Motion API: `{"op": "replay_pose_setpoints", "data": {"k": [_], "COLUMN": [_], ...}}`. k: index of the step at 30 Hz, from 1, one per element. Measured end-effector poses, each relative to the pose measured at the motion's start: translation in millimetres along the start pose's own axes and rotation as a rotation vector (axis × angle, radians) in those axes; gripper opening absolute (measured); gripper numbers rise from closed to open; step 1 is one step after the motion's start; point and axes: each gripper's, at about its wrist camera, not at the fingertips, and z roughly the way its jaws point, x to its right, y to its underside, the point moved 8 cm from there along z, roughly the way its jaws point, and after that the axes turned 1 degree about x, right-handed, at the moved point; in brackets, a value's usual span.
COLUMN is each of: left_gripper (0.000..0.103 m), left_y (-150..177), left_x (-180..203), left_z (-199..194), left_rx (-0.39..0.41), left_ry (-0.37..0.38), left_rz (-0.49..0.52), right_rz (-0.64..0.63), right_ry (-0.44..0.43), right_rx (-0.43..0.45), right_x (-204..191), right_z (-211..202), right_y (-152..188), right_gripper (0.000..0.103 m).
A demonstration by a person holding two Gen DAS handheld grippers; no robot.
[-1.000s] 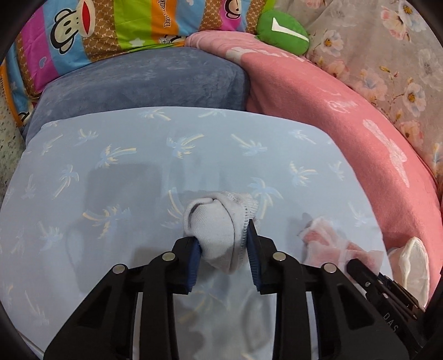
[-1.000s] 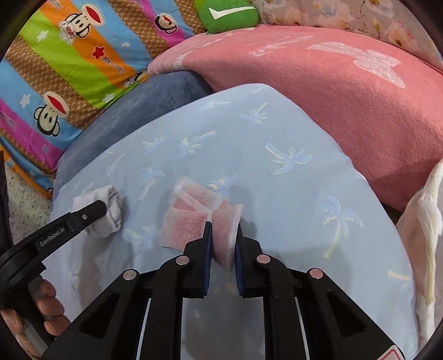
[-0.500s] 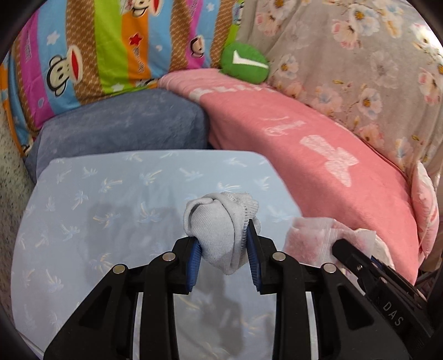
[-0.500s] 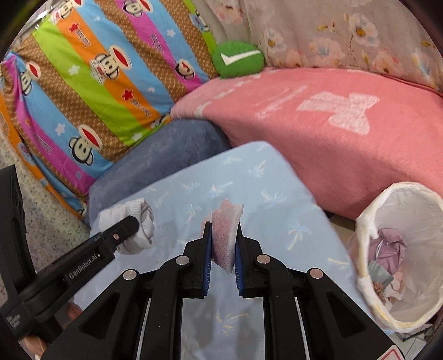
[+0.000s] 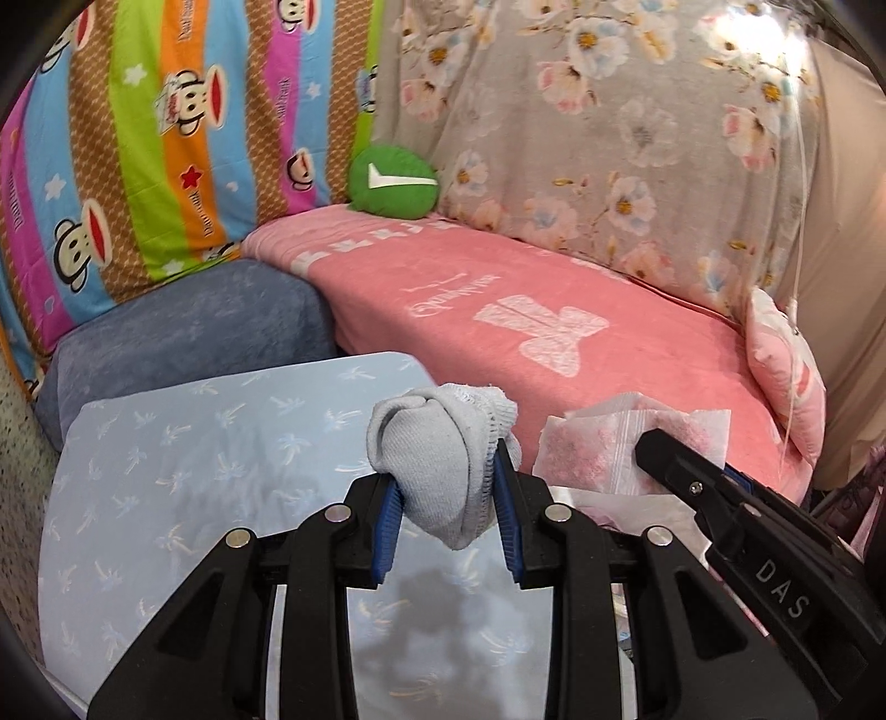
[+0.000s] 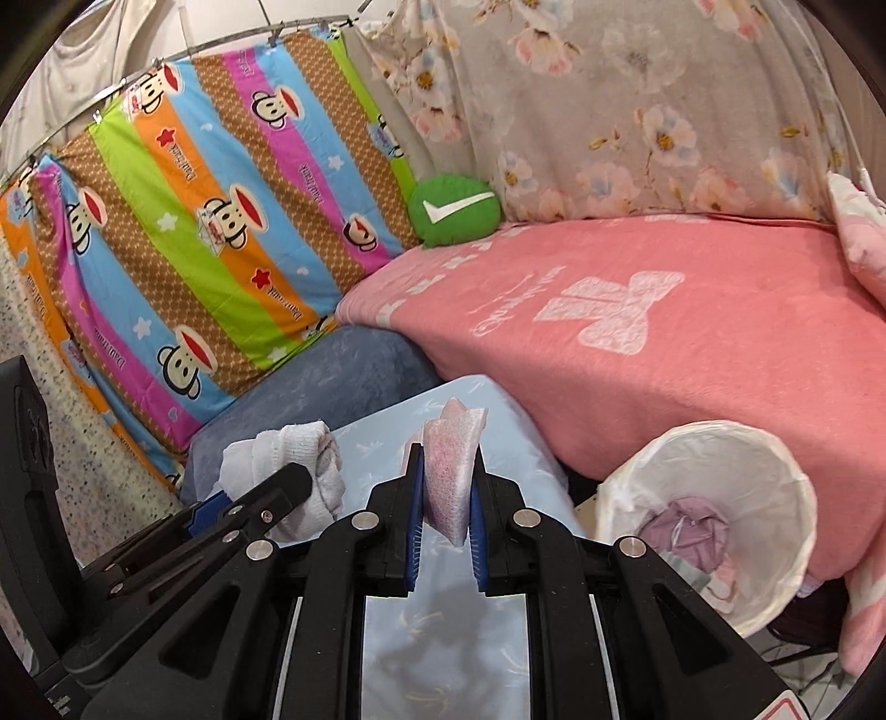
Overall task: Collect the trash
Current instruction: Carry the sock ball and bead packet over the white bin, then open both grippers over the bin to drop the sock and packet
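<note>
Grey sock (image 5: 437, 476), rolled up, is pinched tight in the left gripper (image 5: 447, 520) jaws, up above the blue tabletop (image 5: 166, 476). From the right gripper (image 6: 446, 531), the jaws are nearly closed on a pink bag (image 6: 446, 476). White bin (image 6: 775, 498) sits low on the right. Either piece could miss it if let go early.

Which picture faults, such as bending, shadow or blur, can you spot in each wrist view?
Left wrist view: fisheye bends the pink blanket, dark corners, gripper shadow on the blue cloth. Right wrist view: same bending, curved rail, bin sharp, little blur.
</note>
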Motion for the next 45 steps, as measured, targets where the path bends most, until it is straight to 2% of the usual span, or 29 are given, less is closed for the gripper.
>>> {"op": "replay_pose_setpoints", "data": {"k": [9,18,39,45], "left_gripper": [0.029,0.029,0.032,0.038], "left_y": [-0.2,2.5,14.9,14.7], "left_x": [50.2,88.2,146.2,154.7], "left_z": [-7.2,-1.8,36.1,50.3], "left_rx": [0.014,0.002,-0.074,-0.098], "left_ry": [0.056,0.099,0.183,0.212], "left_rz": [0.073,0.124,0.211,0.2], "right_rz": [0.044,0.085,0.188,0.205], "right_ry": [0.044,0.081,0.151,0.168], "right_rx": [0.053,0.079,0.067,0.055], "right_x": [42.8,82.5,161.9,175.9], "right_z": [-35.5,-52.2,-43.5,-33.5], "right_y": [-11.7,-16.3,-11.7,-11.1], "right_gripper": [0.013,0.013,0.013,0.014]}}
